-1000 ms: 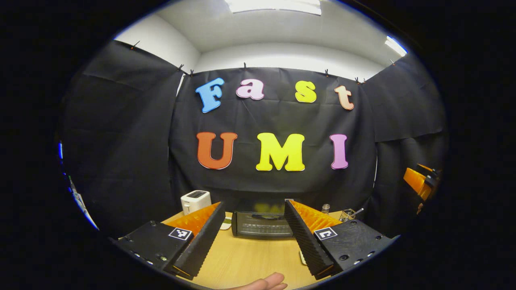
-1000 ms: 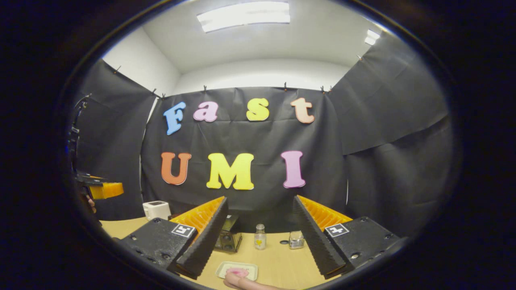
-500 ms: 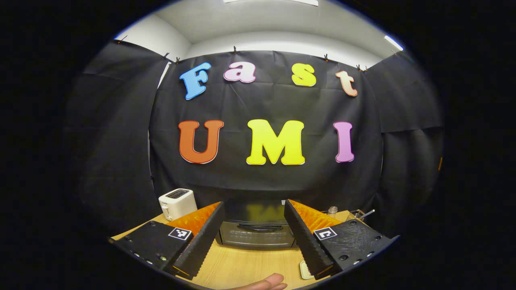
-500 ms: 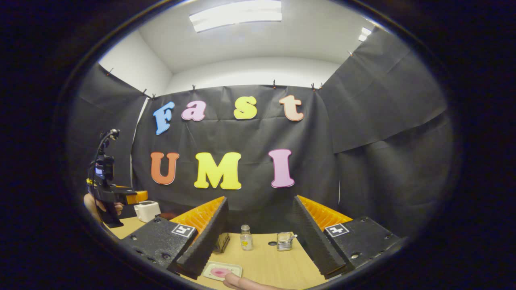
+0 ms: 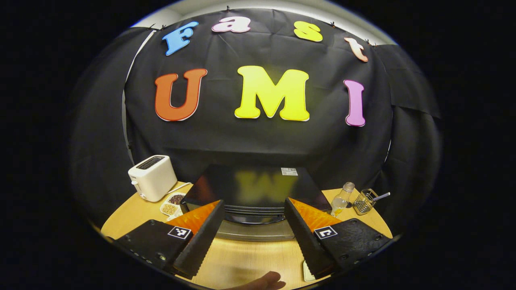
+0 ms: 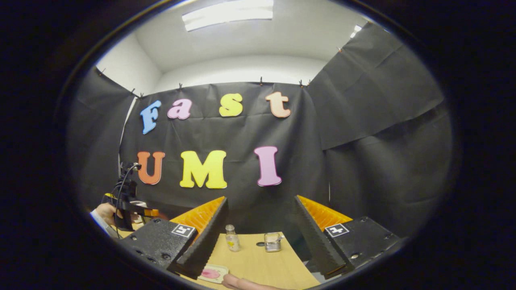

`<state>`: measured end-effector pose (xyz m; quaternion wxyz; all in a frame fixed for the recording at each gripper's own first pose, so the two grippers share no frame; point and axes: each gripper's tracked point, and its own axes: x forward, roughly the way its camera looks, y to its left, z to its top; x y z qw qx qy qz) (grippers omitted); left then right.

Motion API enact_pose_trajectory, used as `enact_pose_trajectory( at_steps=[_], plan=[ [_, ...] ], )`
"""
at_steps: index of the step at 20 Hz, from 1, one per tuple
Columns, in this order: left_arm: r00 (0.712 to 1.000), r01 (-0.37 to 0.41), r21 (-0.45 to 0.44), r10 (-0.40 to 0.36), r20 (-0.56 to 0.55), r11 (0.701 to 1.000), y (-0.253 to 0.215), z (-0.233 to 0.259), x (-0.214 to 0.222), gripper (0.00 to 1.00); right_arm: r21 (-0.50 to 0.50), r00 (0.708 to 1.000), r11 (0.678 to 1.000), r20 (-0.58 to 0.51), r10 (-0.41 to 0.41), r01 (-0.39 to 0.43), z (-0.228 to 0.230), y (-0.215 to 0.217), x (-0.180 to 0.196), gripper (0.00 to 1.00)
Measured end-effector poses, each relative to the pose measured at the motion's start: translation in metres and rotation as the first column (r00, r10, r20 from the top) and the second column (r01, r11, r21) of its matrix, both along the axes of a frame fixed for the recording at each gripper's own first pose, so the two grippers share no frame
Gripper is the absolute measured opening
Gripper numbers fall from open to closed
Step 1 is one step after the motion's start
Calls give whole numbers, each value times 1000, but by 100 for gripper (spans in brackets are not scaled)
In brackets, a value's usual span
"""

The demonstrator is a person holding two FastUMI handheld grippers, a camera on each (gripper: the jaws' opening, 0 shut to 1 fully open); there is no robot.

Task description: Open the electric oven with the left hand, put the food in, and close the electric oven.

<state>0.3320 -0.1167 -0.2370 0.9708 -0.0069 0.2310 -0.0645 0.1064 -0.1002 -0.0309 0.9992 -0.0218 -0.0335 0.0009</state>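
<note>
While closing in, now brought right up to black glossy electric oven [image 5: 258,189] on wooden worktop [image 5: 246,262], door shut. Left tongs [image 5: 252,233] spread wide, framing handle. Right tongs [image 6: 258,237] likewise parted, empty; pink food on pale tray [image 6: 211,274] below. Next: grip handle.

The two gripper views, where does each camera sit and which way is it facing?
Left gripper view: rides the left gripper, tilted down at the oven just ahead; a fingertip shows below.
Right gripper view: rides the right gripper, facing the booth wall over the table; a finger shows below, the left gripper far left.
Shared: the bottle, wire basket and table.
</note>
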Motion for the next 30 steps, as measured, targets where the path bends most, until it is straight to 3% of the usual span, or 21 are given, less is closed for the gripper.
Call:
enact_pose_trajectory(
  at_steps=[3,7,15,30],
  plan=[
    [998,34,10,-33,-58,999,-10,-24,15,95,-7,1000,1000,-19,-17,17,-8,-8,6,99],
    [992,1,32,3,-128,999,-3,-51,25,95,-8,999,1000,-24,-30,29,-10,-15,7,99],
    [990,29,58,-21,-138,998,-2,-67,32,95,-16,999,999,-20,-43,43,-6,-19,-2,99],
    [997,61,63,-57,-60,996,7,-77,-37,95,-13,998,1000,-55,-25,24,-13,-4,-11,100]
  ],
)
